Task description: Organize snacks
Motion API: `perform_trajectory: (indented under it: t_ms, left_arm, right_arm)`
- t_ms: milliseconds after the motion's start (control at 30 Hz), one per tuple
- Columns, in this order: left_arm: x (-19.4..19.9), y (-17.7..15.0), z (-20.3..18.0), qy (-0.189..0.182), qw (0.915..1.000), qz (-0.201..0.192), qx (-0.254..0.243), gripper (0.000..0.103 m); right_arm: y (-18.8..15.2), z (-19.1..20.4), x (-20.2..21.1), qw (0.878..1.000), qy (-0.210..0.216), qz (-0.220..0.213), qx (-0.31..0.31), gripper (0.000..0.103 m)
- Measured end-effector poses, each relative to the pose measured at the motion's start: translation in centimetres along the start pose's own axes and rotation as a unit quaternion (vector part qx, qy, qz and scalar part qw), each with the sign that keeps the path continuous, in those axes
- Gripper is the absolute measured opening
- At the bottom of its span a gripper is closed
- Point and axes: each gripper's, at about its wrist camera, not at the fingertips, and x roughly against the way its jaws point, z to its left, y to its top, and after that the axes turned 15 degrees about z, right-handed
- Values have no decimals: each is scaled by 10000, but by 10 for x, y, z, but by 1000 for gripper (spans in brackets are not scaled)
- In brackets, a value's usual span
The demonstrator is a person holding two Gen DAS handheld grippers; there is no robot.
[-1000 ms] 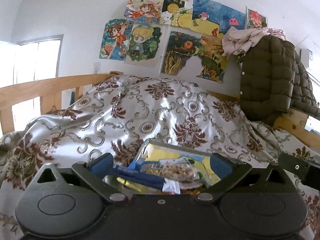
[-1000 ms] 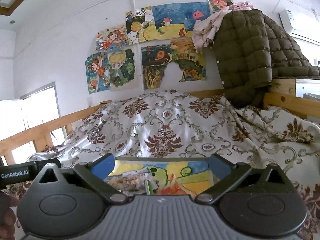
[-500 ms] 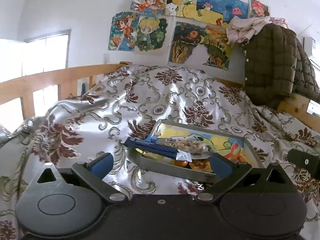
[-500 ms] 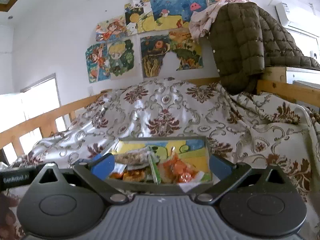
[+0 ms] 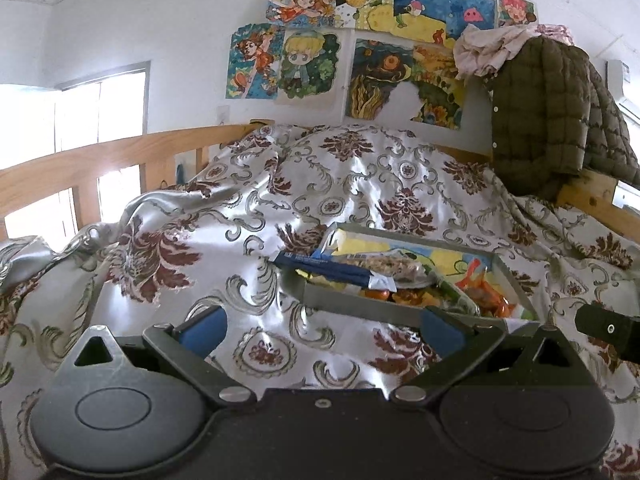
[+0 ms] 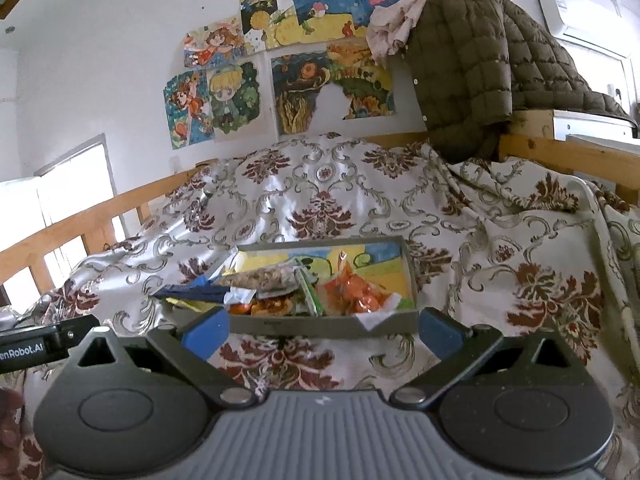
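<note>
The left hand-held gripper (image 5: 322, 326) is spread wide with nothing between its blue pads; the right hand-held gripper (image 6: 322, 326) is equally wide and empty; both hover near the shallow grey tray (image 6: 320, 324) on the bed's patterned quilt (image 6: 500, 248); snack packets (image 6: 348, 292) fill it; a dark blue packet (image 5: 332, 272) overhangs its left rim.

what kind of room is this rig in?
Most likely a bedroom, perhaps a child's or a dorm: a wooden bed rail, a floral quilt spread under the snack tray, cartoon drawings taped to the wall, a puffer jacket draped over the frame.
</note>
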Motion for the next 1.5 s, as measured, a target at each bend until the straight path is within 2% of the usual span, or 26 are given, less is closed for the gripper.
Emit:
perform_trajectory:
  t_ms: [200, 433, 867, 1500]
  left_arm:
    - [6, -15, -3, 97, 9997, 170, -168, 102]
    - [10, -23, -1, 198, 9991, 359, -140, 102]
    - [17, -34, -4, 346, 9978, 445, -344, 102]
    - [15, -33, 0, 352, 9978, 515, -222, 102]
  right_arm:
    - [-13, 7, 9, 9998, -10, 164, 86, 103]
    - [-23, 18, 9, 9987, -162, 389, 293, 103]
    - [-30, 22, 13, 9980, -253, 464, 351, 103]
    - [-31, 22, 7, 9970, -291, 612, 368, 103]
